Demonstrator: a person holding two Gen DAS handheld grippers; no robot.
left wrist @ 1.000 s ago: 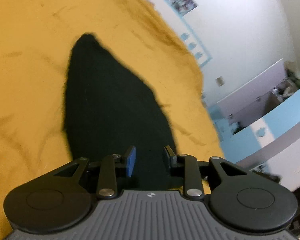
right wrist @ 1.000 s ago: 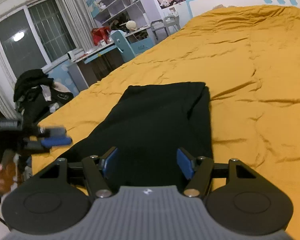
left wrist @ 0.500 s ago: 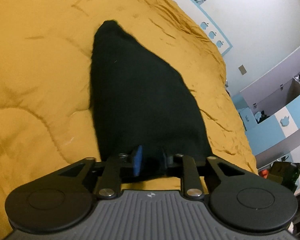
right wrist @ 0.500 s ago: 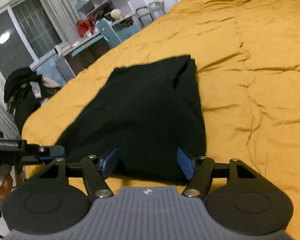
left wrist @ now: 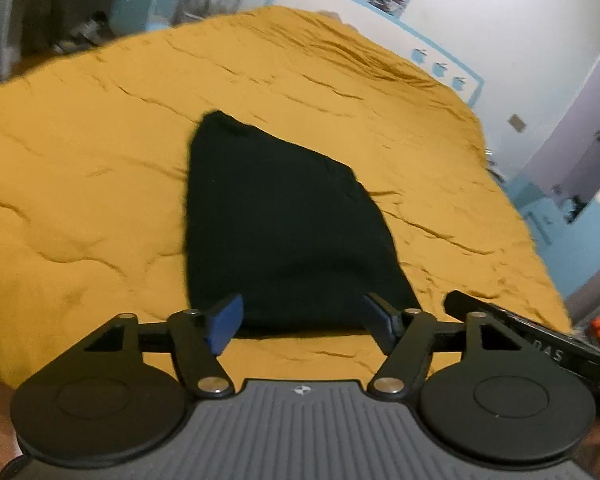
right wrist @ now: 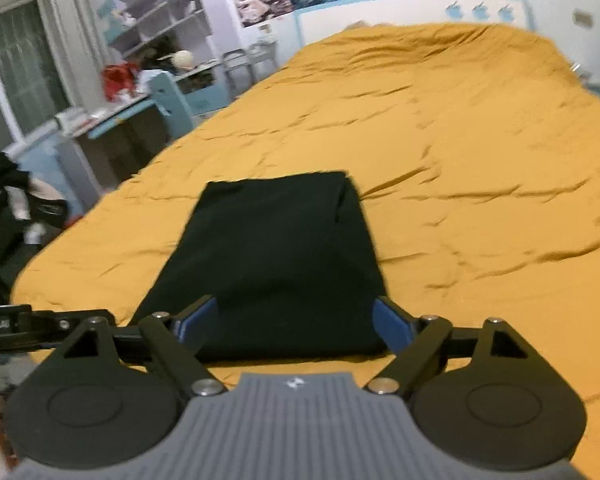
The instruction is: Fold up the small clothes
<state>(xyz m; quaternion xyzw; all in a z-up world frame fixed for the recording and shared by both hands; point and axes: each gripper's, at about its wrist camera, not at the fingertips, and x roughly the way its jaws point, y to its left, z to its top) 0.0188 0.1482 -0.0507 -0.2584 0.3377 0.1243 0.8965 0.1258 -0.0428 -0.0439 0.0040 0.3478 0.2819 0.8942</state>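
A black folded garment (left wrist: 276,224) lies flat on the yellow bedcover (left wrist: 80,168); it also shows in the right wrist view (right wrist: 276,256). My left gripper (left wrist: 304,322) is open and empty, held just above the garment's near edge. My right gripper (right wrist: 294,322) is open and empty, also just behind the near edge. The garment's right side has a folded-over strip (right wrist: 354,216). Part of the right gripper's body (left wrist: 532,344) shows at the right of the left wrist view, and part of the left gripper (right wrist: 28,322) at the left of the right wrist view.
The yellow bedcover (right wrist: 480,152) spreads far beyond the garment. A blue desk and chair (right wrist: 156,112) with shelves stand left of the bed. Dark clothes (right wrist: 8,196) hang at the far left. A white and blue headboard (right wrist: 400,12) is at the far end.
My left gripper let go of the garment's edge, opened wide and pulled back. The garment now lies flat. My right gripper stayed open and drew back a little.
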